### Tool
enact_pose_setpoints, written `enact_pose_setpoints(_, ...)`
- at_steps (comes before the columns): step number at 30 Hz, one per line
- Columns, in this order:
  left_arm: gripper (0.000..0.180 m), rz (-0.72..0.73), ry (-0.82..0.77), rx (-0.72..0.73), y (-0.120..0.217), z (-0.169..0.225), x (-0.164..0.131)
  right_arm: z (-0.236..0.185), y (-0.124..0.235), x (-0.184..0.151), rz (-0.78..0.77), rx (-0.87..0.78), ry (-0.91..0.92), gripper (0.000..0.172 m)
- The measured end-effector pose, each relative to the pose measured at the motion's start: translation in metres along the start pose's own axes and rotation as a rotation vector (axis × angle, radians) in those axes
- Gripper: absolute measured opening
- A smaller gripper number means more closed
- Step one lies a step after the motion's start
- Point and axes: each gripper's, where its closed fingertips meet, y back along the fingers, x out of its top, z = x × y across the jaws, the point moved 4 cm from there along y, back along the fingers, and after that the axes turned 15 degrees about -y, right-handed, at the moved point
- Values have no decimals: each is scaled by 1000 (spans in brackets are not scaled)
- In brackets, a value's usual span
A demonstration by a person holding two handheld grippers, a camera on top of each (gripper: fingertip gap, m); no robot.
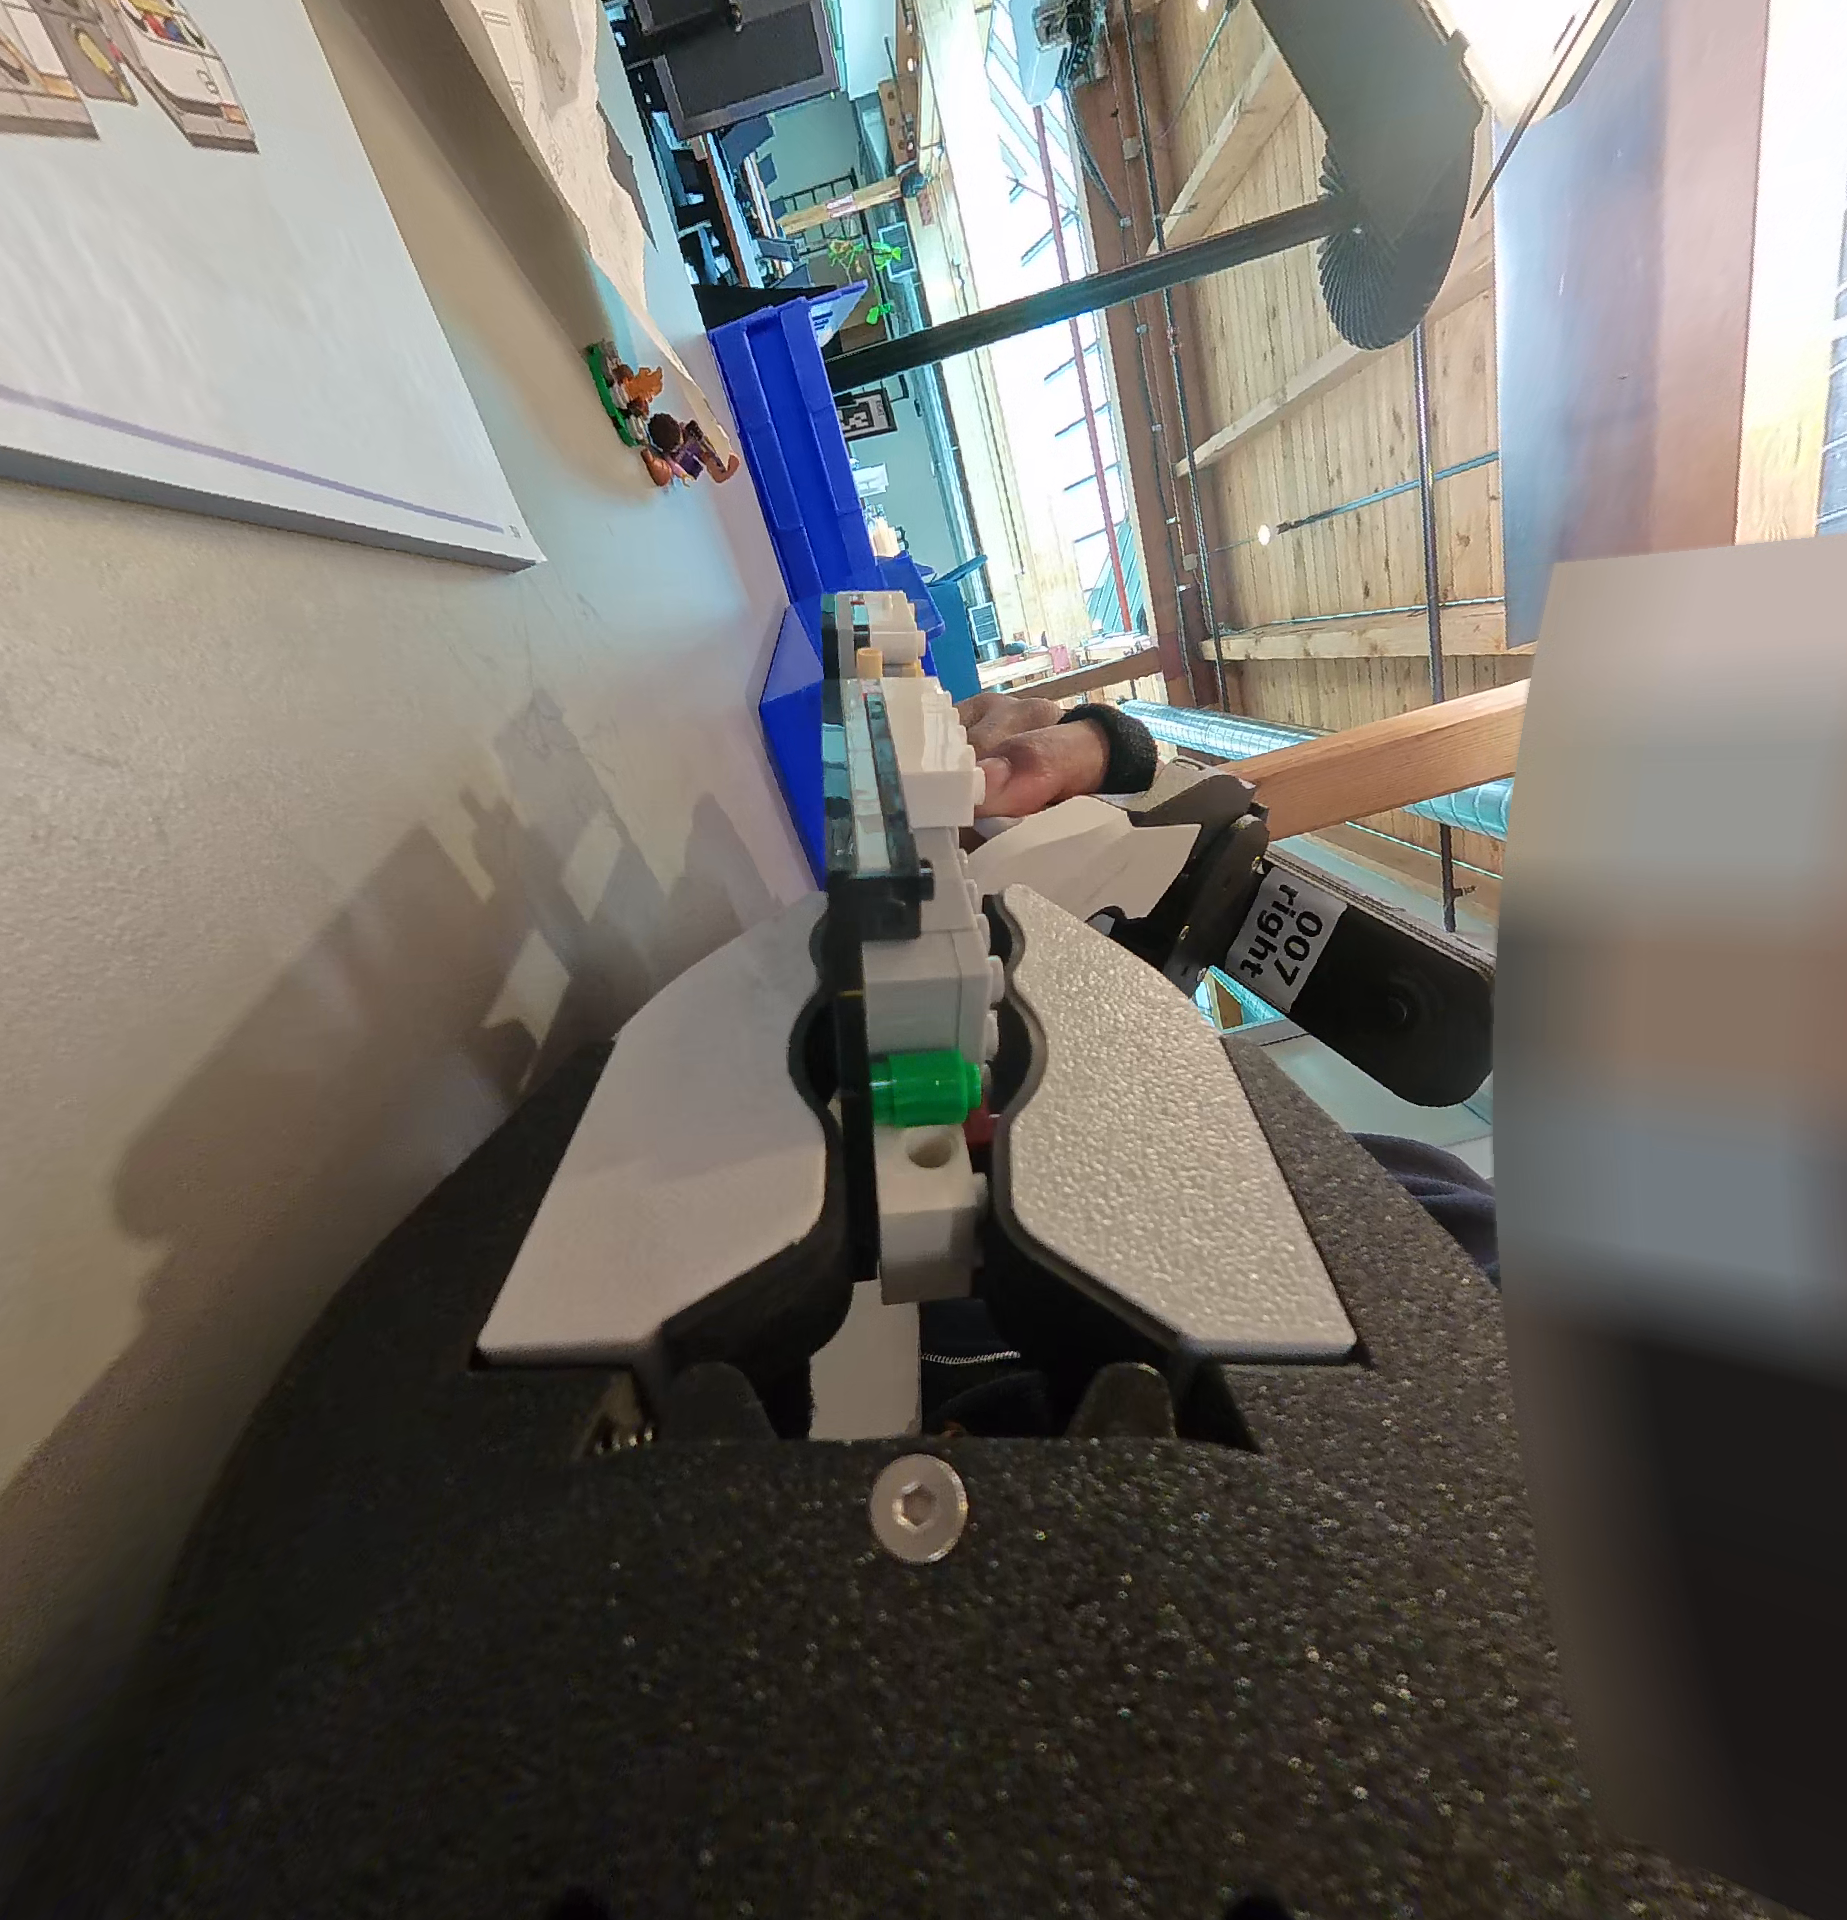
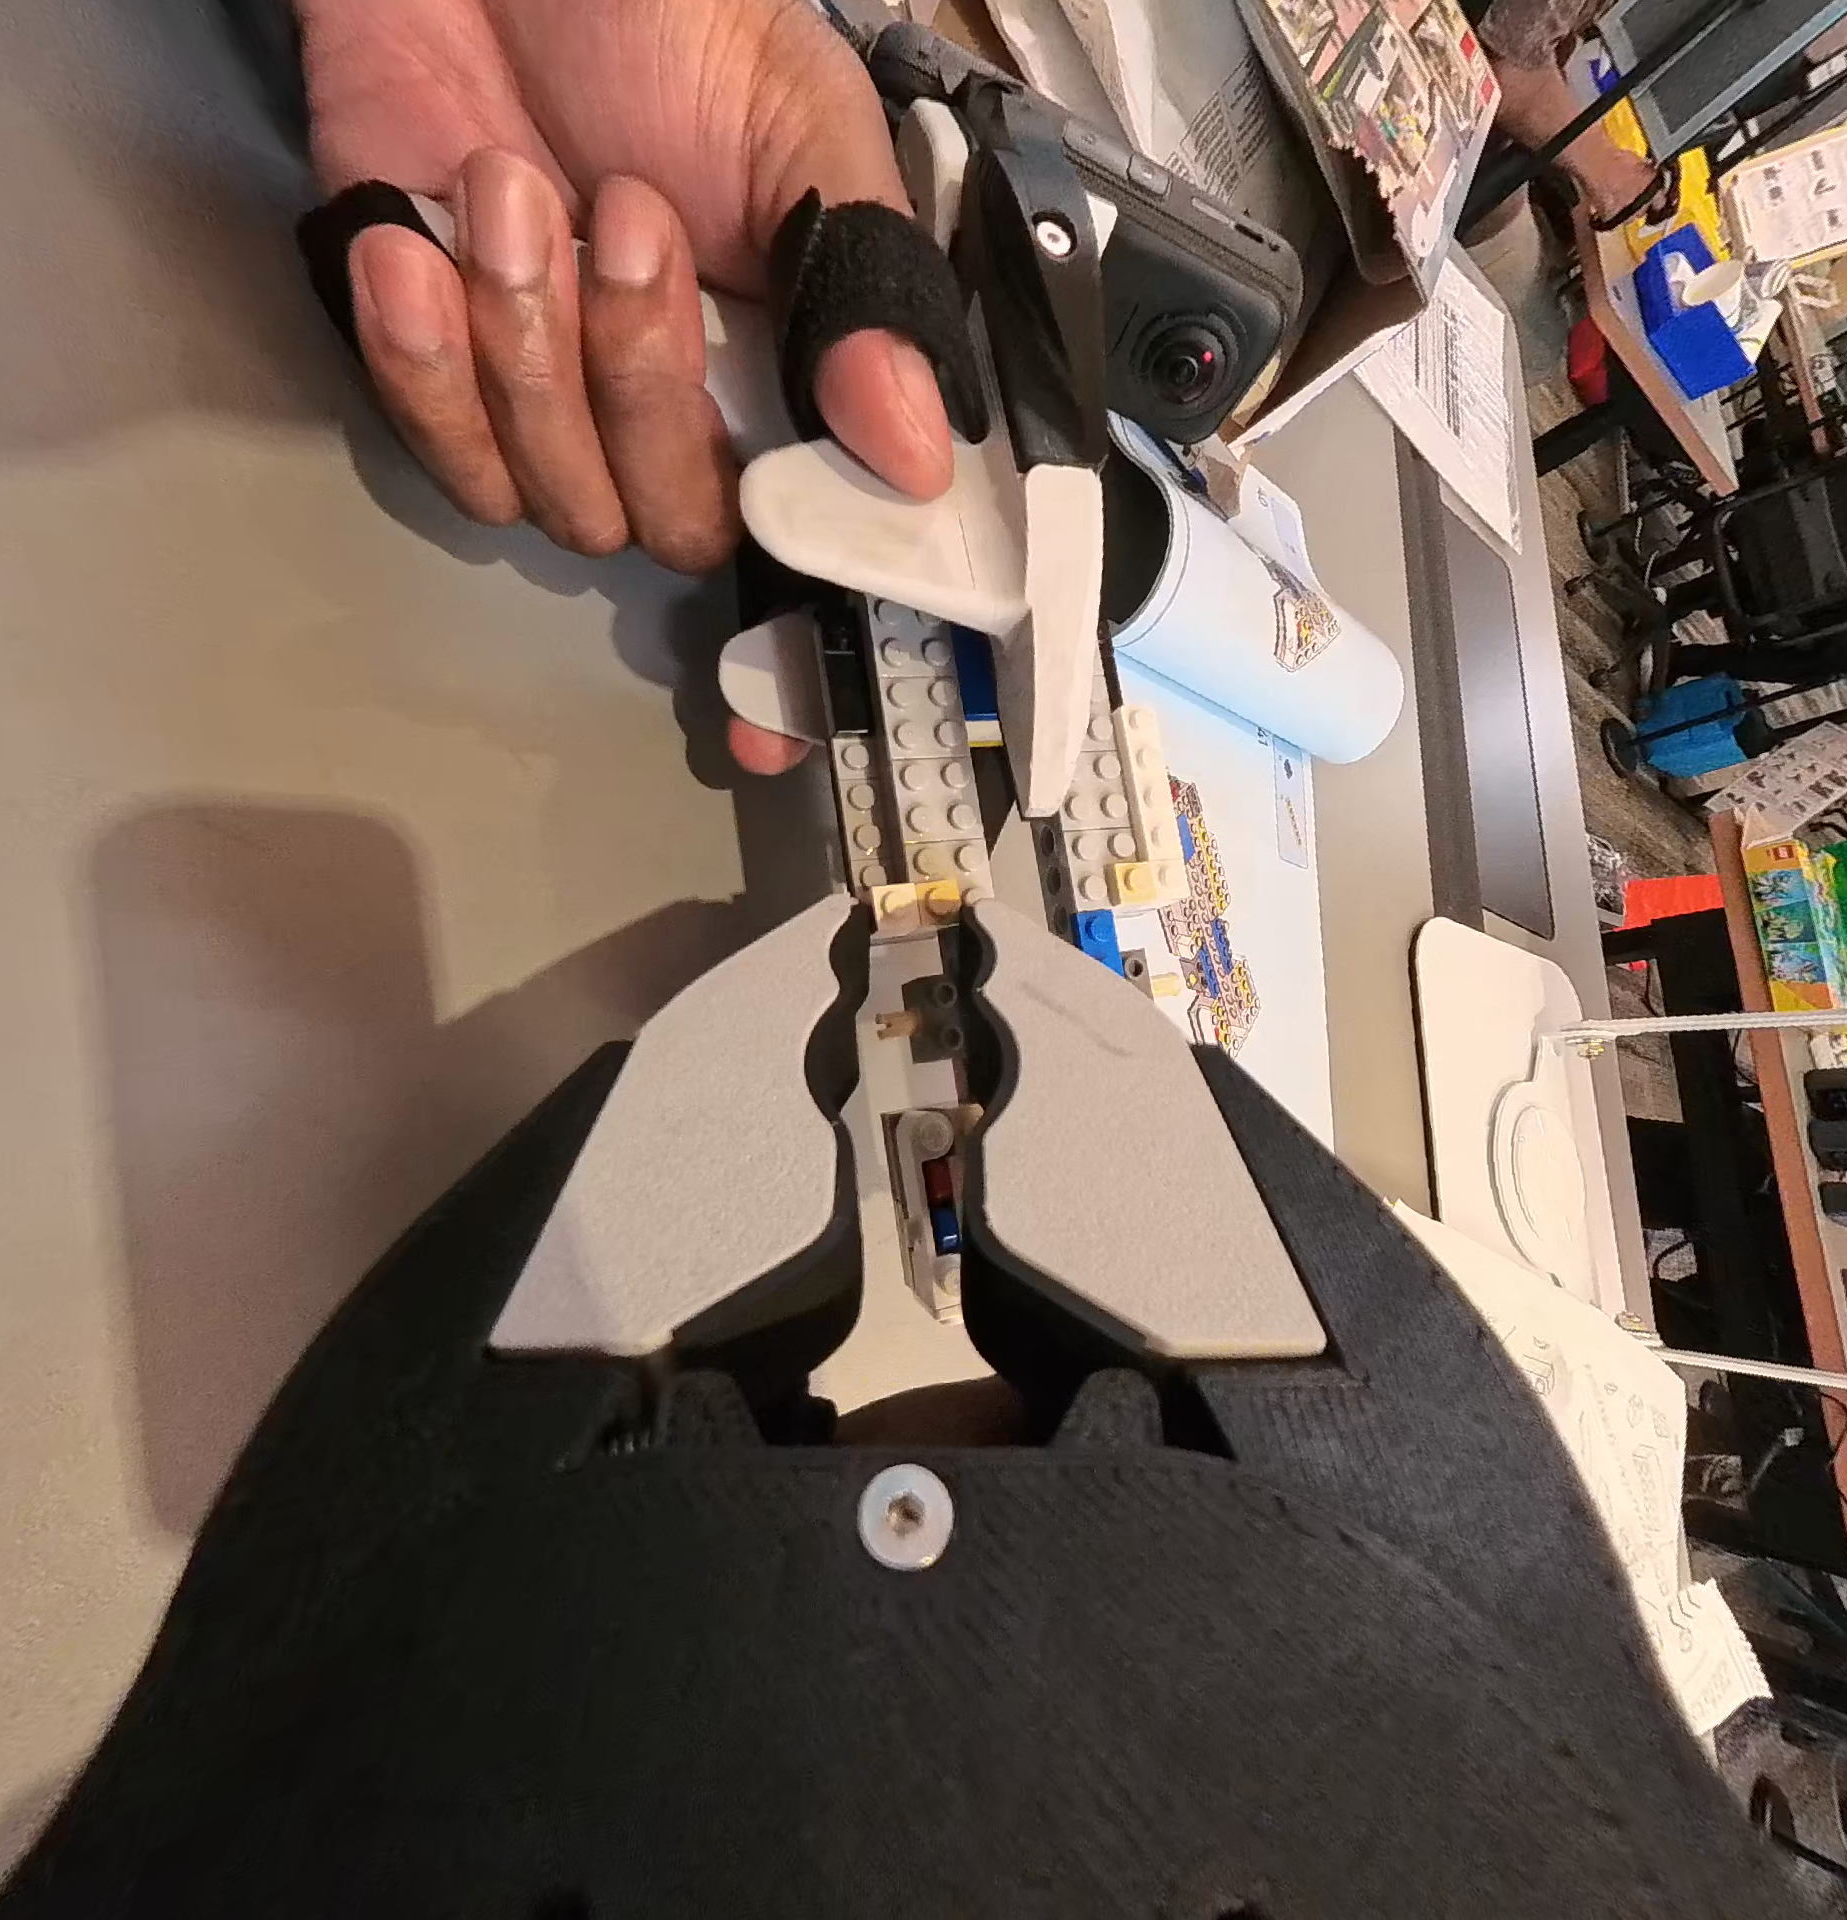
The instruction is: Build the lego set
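Note:
A long brick assembly (image 1: 919,987) of grey, white and black bricks with a green round piece is clamped edge-on between the pads of my left gripper (image 1: 919,914). The right gripper's finger (image 1: 1075,852) and a hand (image 1: 1033,758) show behind its far end. In the right wrist view the same assembly (image 2: 924,748) runs studs-up from the left gripper (image 2: 898,717), held by a hand (image 2: 586,312), into my right gripper (image 2: 914,914). My right gripper is shut on the assembly's near end, with its tips at a tan brick (image 2: 919,899). A second row of grey, white and tan bricks (image 2: 1106,810) lies alongside.
Blue bins (image 1: 794,457) and small toy figures (image 1: 659,426) stand on the table beside an instruction sheet (image 1: 171,312). An open instruction booklet (image 2: 1262,935) with a curled page (image 2: 1262,644), a white tray (image 2: 1501,1091) and a colourful box (image 2: 1792,914) lie to the right. Both grippers' tips are close together, under 4 cm apart.

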Motion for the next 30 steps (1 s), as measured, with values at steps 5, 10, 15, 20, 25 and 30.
enact_pose_setpoints(5, 25, 0, 2, 1, 0, 0, 0, 0, 0, 0, -3, -3, 8, 16)
enact_pose_setpoints(10, 25, 2, 4, 2, 0, 0, 0, 0, 0, 0, -10, -15, 21, 16)
enact_pose_setpoints(15, 25, -1, 3, 4, 0, 0, 0, -2, 0, 0, -20, -38, 39, 16)
enact_pose_setpoints(20, 25, 1, 5, 3, 0, 0, 0, -3, 0, 1, -25, -68, 55, 15)
enact_pose_setpoints(25, 25, 1, 6, 3, 0, -1, 0, -3, 0, 1, -25, -76, 66, 15)
enact_pose_setpoints(30, 24, 13, 13, 3, 1, -1, 1, -3, 0, 1, -25, -88, 77, 12)
